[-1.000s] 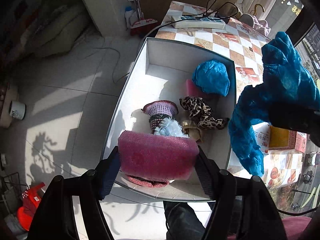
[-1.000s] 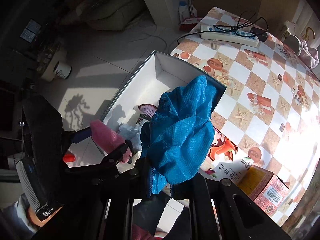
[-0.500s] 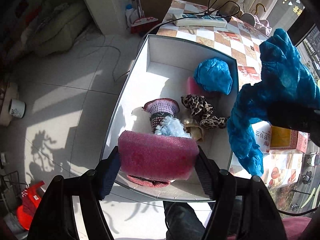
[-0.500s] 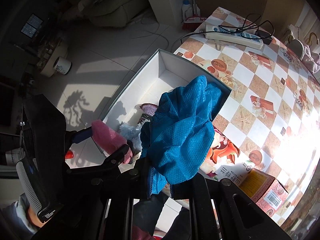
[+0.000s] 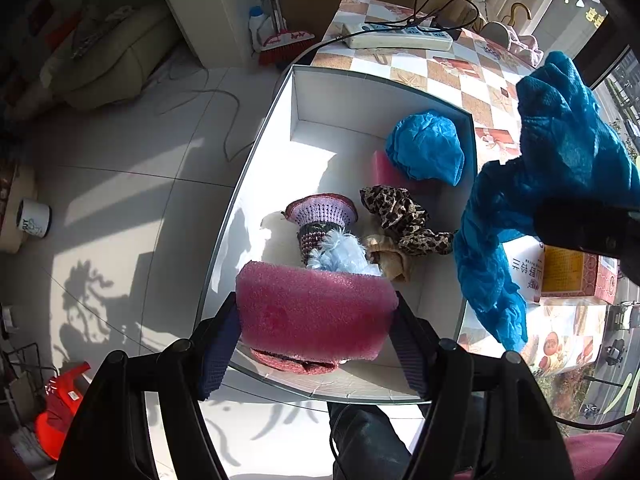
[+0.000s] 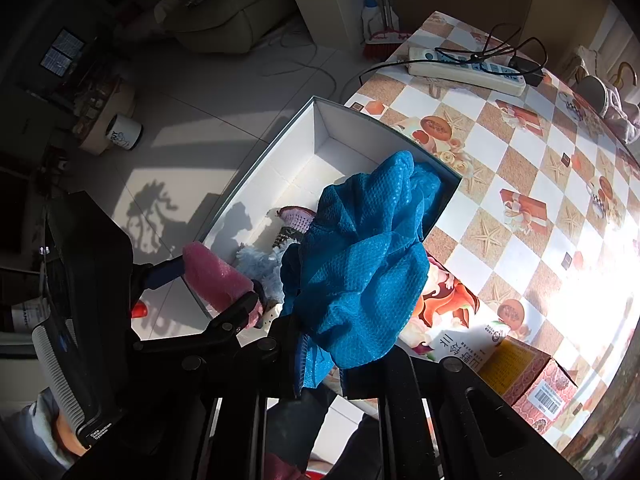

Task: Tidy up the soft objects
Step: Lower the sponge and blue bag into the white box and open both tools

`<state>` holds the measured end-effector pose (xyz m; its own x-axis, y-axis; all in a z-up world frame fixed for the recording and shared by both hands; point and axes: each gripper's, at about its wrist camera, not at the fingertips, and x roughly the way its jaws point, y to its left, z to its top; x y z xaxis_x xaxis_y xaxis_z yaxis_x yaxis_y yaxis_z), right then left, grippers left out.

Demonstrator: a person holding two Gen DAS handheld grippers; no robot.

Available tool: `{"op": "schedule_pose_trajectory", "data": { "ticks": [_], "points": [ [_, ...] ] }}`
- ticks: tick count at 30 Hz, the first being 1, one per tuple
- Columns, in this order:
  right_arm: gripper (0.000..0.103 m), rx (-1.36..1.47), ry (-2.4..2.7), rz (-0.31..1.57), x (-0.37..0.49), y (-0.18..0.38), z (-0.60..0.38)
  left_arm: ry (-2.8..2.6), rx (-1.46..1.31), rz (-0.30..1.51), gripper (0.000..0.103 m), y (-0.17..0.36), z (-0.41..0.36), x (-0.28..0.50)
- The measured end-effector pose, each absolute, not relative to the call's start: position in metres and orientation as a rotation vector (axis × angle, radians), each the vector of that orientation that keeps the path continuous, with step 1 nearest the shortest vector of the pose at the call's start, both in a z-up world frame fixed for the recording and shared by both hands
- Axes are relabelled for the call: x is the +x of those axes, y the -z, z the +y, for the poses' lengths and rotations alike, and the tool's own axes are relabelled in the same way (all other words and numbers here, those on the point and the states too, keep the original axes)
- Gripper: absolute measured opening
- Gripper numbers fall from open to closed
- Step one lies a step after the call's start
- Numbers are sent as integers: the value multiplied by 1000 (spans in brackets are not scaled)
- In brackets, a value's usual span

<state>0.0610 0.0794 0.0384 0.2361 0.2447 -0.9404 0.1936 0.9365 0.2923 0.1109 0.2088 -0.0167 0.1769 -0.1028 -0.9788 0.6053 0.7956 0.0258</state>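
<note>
2 claws over white box (image 5: 256, 152), left claw (image 5: 316, 316) clamping pink foam (image 5: 316, 312), right claw (image 6: 320, 376) clamping blue cloth (image 6: 360, 272)

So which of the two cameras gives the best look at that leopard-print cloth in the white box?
The left wrist view. There the leopard-print cloth lies in full sight on the floor of the white box, beside the knitted hat. In the right wrist view the hanging blue cloth covers it completely.

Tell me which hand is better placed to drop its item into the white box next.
Left, probably. The left gripper holds the pink foam directly over the white box, while the right gripper's blue cloth hangs over the box's table-side edge.
</note>
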Motion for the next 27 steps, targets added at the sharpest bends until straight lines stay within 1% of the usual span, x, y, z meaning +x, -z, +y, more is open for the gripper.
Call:
{"op": "schedule_pose_trajectory", "data": {
  "ticks": [10,27],
  "points": [
    [14,373,-36,1344,64,-37,80,525,469,1307,74,19,209,113],
    [14,304,-28,1359,97,-27,79,512,480,1335,74,32,205,133]
  ]
}}
